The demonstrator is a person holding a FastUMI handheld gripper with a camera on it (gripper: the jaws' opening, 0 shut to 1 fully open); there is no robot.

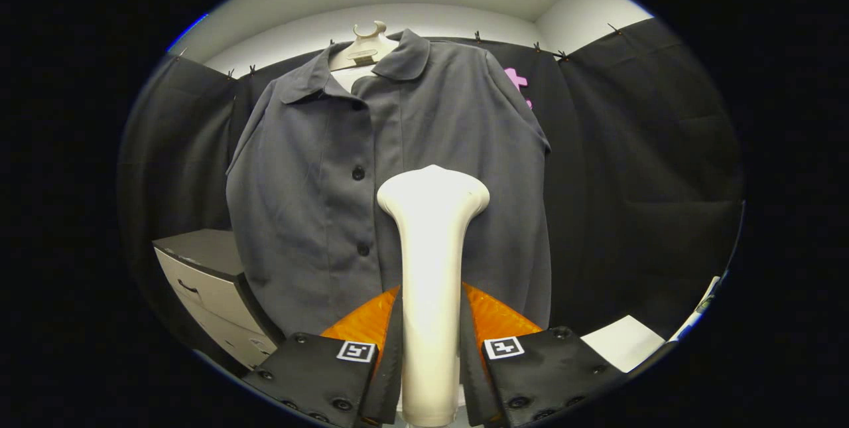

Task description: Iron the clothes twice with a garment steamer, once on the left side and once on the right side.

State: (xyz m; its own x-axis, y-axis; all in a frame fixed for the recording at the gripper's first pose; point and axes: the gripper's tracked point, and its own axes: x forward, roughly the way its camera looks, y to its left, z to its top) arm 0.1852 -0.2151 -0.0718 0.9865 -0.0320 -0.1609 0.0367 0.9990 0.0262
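The gripper (pixel 431 342) is clamped on the smooth, glossy cream handle of the garment steamer (pixel 431 269), whose flared head rises beyond the fingers. Just ahead hangs a matte grey buttoned shirt (pixel 312 202) on a cream plastic hanger (pixel 363 50), beside a pale drawer cabinet (pixel 205 282).

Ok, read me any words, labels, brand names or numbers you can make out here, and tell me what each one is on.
No readable text anywhere.
Square marker tags on the gripper: black-and-white patterns, not letters or numbers.
Steamer, gripped between the fingers: plain, no brand visible.
Grey shirt on its hanger: no tag or print visible.
Cabinet beside the shirt: no legible label.
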